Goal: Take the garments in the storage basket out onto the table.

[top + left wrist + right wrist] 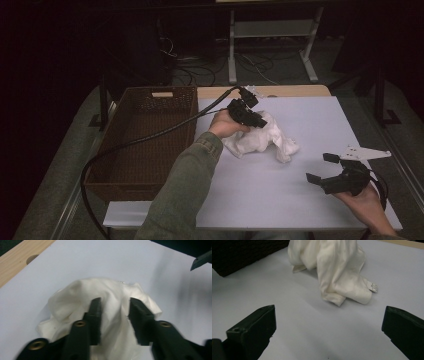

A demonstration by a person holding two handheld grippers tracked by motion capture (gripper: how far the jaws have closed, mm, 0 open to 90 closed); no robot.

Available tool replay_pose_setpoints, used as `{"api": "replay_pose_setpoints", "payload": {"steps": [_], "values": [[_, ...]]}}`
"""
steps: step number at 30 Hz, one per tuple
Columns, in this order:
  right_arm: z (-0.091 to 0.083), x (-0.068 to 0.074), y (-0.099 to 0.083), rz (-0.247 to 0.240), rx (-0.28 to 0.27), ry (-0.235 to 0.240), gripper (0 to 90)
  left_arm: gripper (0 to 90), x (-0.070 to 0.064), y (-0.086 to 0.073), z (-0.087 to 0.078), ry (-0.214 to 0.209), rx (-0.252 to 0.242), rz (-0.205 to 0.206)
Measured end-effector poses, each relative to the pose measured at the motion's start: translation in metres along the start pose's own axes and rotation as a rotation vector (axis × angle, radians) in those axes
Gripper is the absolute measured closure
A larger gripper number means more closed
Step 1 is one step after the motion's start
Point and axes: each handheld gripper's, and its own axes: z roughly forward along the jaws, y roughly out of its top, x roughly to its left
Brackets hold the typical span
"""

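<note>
At nine o'clock on the tabletop [310, 130] sits the brown wicker basket [145, 135], open and waiting. Just to its right, around eleven o'clock from the table's middle, the left gripper [260, 121] is down on the crumpled white cloth [265, 142]. In the left gripper view, the fingers [95, 317] stand part-way apart with a ridge of the cloth [112, 305] bunched between them; they look to be closing on it, not yet pinching hard. The cloth lies in a heap near the centre of the tabletop, close to the basket's right wall but not touching it.

Over at four o'clock, the right gripper [320, 167] hovers above bare tabletop, fingers spread wide, well apart from the cloth. In the right gripper view, the cloth [334, 270] sits at twelve o'clock, a small label [372, 286] showing at its lower fold.

The risk, as I see it: the left fingers catch just a thin top fold, so the cloth slips out on the lift, or the trailing end drags and snags on the basket's rim on the way over.
</note>
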Motion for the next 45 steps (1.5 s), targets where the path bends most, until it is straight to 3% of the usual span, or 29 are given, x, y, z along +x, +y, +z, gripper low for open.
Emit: {"api": "replay_pose_setpoints", "payload": {"steps": [4,6,9,12,13,17,22,29,30,35,45], "values": [[0.000,0.000,0.000,0.000,0.000,0.001,0.0,39.2,-0.004,0.004,-0.009,0.021,-0.003,-0.013],[0.000,0.000,0.000,-0.002,-0.002,0.000,0.0,29.0,-0.006,0.005,-0.013,-0.028,0.001,-0.038],[0.000,0.001,0.000,-0.002,0.003,-0.001,0.0,19.4,-0.009,0.008,-0.018,-0.069,0.007,-0.046],[0.001,0.001,0.000,-0.003,0.008,0.000,0.0,5.5,-0.014,0.009,-0.022,-0.079,0.001,-0.028],[0.001,0.001,0.000,-0.005,0.007,-0.001,0.0,0.3,-0.016,0.009,-0.024,-0.082,0.022,-0.017],[0.001,0.001,0.000,-0.008,0.004,-0.003,0.0,0.0,-0.020,0.009,-0.032,-0.088,0.012,0.001],[0.001,0.001,0.000,-0.006,0.003,-0.004,0.0,0.0,-0.029,0.006,-0.045,-0.063,0.027,0.051],[0.001,0.001,0.000,-0.010,0.006,-0.004,0.0,0.0,-0.034,0.000,-0.069,-0.039,0.020,0.076],[0.001,0.001,0.000,-0.008,0.007,-0.004,0.0,0.0,-0.035,-0.002,-0.073,-0.031,0.001,0.059],[0.002,0.002,0.000,-0.007,0.009,-0.007,0.0,0.0,-0.034,-0.010,-0.088,-0.012,-0.021,0.056],[0.002,0.002,0.000,-0.007,0.011,-0.008,0.0,0.0,-0.026,-0.031,-0.116,0.033,-0.038,0.039]]}}
